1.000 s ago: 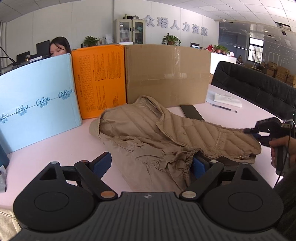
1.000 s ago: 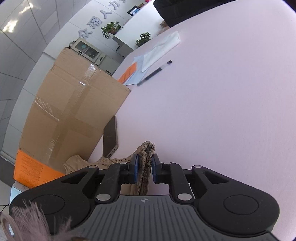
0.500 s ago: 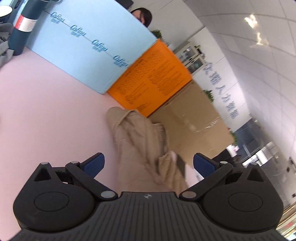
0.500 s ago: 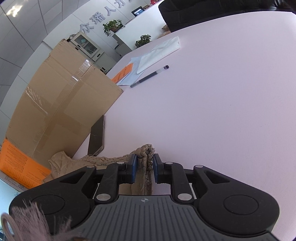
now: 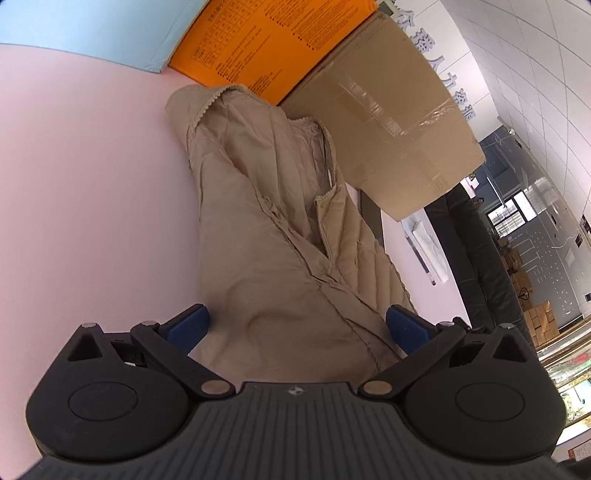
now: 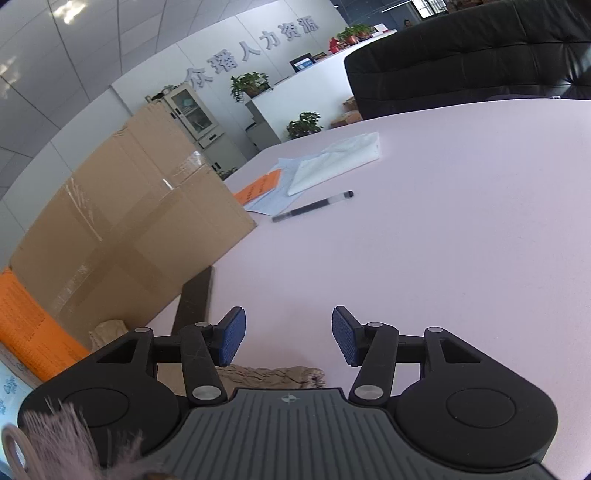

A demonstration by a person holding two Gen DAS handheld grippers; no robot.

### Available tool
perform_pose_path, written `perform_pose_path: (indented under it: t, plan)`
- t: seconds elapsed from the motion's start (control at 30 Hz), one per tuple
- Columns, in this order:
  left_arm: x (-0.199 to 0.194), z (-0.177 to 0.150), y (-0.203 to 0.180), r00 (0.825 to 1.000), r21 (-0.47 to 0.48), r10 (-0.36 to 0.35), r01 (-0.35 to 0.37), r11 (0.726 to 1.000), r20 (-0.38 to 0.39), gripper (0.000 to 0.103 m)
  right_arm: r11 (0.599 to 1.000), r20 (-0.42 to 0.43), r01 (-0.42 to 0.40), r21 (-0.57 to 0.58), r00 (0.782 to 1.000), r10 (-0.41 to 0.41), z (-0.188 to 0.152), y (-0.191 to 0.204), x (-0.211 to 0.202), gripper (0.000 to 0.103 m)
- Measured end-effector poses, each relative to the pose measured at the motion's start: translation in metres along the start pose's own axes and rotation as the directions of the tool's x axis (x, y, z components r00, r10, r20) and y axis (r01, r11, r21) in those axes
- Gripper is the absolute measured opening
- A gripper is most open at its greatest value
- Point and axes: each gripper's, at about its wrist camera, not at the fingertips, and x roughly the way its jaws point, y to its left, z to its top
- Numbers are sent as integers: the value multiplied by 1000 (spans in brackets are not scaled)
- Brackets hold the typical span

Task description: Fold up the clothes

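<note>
A beige quilted jacket (image 5: 273,229) lies crumpled on the pink table (image 5: 81,192), running from the orange panel toward me. My left gripper (image 5: 297,326) is open, tilted, right over the jacket's near end, with cloth between its blue pads (image 5: 190,326). My right gripper (image 6: 288,338) is open and empty above the table. A beige cuff edge of the jacket (image 6: 273,376) lies just under and behind its fingertips, touching neither pad.
A brown cardboard box (image 5: 388,122), an orange panel (image 5: 273,40) and a blue panel (image 5: 96,26) stand along the table's back. A dark flat device (image 6: 195,299) lies by the box. A pen (image 6: 314,206), papers (image 6: 332,162) and a black sofa (image 6: 469,59) lie farther right.
My right gripper has opened and let go of the jacket's cuff, which now lies on the table. My left gripper has swung and moved in over the jacket's near end.
</note>
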Motion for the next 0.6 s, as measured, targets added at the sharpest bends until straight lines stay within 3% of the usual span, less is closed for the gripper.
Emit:
perform_pose_path:
  t: [0.03, 0.1, 0.17, 0.27, 0.33, 0.43, 0.47, 0.53, 0.57, 0.6]
  plan:
    - [4, -1, -4, 1000, 18, 23, -23, 1000, 3, 99, 999, 1, -49, -15, 999, 49, 1, 6, 0, 75]
    - [9, -4, -16, 995, 86, 95, -97, 992, 26, 67, 988, -13, -143, -49, 990, 143, 2, 18, 0, 94]
    - [10, -6, -22, 982, 148, 183, -189, 971, 54, 43, 976, -70, -196, -91, 979, 190, 1, 30, 3, 96]
    - [-6, -4, -6, 955, 127, 269, -285, 950, 127, 38, 965, -171, -218, -149, 966, 192, -7, 45, 11, 97]
    - [-26, 3, 5, 915, 99, 351, -375, 922, 200, 37, 964, -233, -213, -162, 957, 173, -14, 48, 17, 97]
    - [-61, 16, 15, 819, 57, 471, -514, 856, 327, 36, 956, -338, -234, -179, 927, 164, -27, 52, 22, 97]
    - [-75, 20, 18, 795, 42, 490, -538, 842, 357, 35, 950, -361, -250, -186, 917, 170, -31, 54, 22, 97]
    - [-98, 25, 22, 780, 44, 492, -548, 835, 387, 39, 940, -400, -281, -191, 897, 186, -39, 58, 22, 97]
    - [-104, 25, 25, 777, 52, 491, -552, 832, 394, 54, 936, -418, -299, -187, 886, 199, -42, 60, 23, 97]
    - [-109, 24, 28, 781, 59, 487, -549, 833, 391, 84, 931, -437, -313, -186, 875, 207, -44, 63, 24, 97]
